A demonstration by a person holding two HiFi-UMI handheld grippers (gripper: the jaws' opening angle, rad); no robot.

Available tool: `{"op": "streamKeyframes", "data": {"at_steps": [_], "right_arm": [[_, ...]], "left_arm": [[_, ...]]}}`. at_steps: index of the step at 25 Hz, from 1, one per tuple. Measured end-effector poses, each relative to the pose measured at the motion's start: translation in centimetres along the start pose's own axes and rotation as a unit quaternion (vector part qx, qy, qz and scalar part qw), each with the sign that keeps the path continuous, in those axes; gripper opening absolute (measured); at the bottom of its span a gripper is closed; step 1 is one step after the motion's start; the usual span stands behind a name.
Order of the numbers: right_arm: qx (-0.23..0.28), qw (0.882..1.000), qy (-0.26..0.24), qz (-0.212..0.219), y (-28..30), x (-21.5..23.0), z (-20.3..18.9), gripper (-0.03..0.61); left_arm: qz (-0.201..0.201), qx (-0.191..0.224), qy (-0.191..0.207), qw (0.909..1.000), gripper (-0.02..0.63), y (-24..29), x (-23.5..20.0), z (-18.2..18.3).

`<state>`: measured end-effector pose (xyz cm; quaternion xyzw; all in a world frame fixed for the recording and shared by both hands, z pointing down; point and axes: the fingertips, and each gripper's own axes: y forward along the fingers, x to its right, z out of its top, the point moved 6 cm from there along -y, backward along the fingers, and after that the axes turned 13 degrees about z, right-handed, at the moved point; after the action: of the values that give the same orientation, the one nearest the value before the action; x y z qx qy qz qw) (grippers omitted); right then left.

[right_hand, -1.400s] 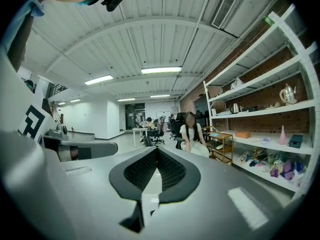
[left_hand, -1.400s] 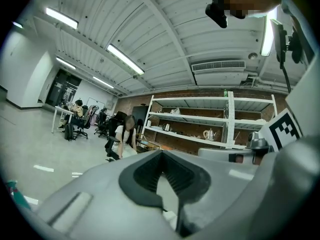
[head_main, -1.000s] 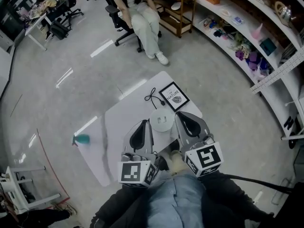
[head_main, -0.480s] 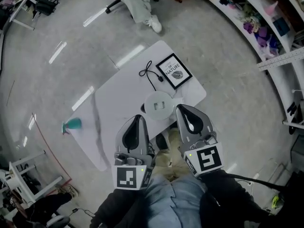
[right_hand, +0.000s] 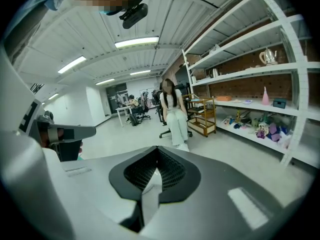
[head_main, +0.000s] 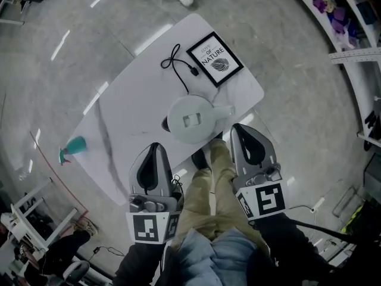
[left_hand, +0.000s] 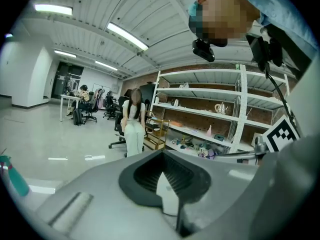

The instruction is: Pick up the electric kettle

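Note:
The electric kettle (head_main: pixel 190 119) is pale grey and round from above, with its handle stub to the right. It stands near the front edge of the white table (head_main: pixel 131 106). A black cable (head_main: pixel 175 61) lies behind it. My left gripper (head_main: pixel 153 146) and right gripper (head_main: pixel 245 128) are held close to my body, side by side, short of the kettle and apart from it. Each is shut with nothing between its pads. In the left gripper view the left gripper (left_hand: pixel 165 181) fills the lower half, as does the right gripper (right_hand: pixel 155 179) in the right gripper view. Neither shows the kettle.
A framed print (head_main: pixel 215 59) lies at the table's far right corner. A teal spray bottle (head_main: pixel 72 148) is by the table's left edge. My own legs and shoe (head_main: pixel 205 159) reach the table's near edge. Shelving (right_hand: pixel 250 109) runs along the right. A person sits on an office chair (left_hand: pixel 131 126) ahead.
The table and kettle have come nearer and lower in the head view. The seated person has slid out of its top edge. Both grippers stay shut and keep their places by my body.

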<state>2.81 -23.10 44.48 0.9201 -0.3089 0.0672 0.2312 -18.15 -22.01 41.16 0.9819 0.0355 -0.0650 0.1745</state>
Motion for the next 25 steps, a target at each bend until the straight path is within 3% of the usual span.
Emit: {"op": "streamKeyframes", "data": {"at_steps": [13, 21, 25], "right_arm": [[-0.023, 1.000, 0.016, -0.014, 1.9, 2.0, -9.3, 0.028], [-0.045, 0.998, 0.026, -0.026, 3.1, 2.8, -13.6, 0.028], [-0.051, 0.998, 0.029, -0.032, 3.7, 3.3, -14.9, 0.028]], "left_arm": [[0.027, -0.030, 0.001, 0.9992, 0.002, 2.5, -3.2, -8.7], [0.060, -0.037, 0.007, 0.9975, 0.002, 4.5, -5.7, -11.8], [0.057, -0.038, 0.011, 0.9976, 0.002, 5.4, -6.2, -13.1]]}}
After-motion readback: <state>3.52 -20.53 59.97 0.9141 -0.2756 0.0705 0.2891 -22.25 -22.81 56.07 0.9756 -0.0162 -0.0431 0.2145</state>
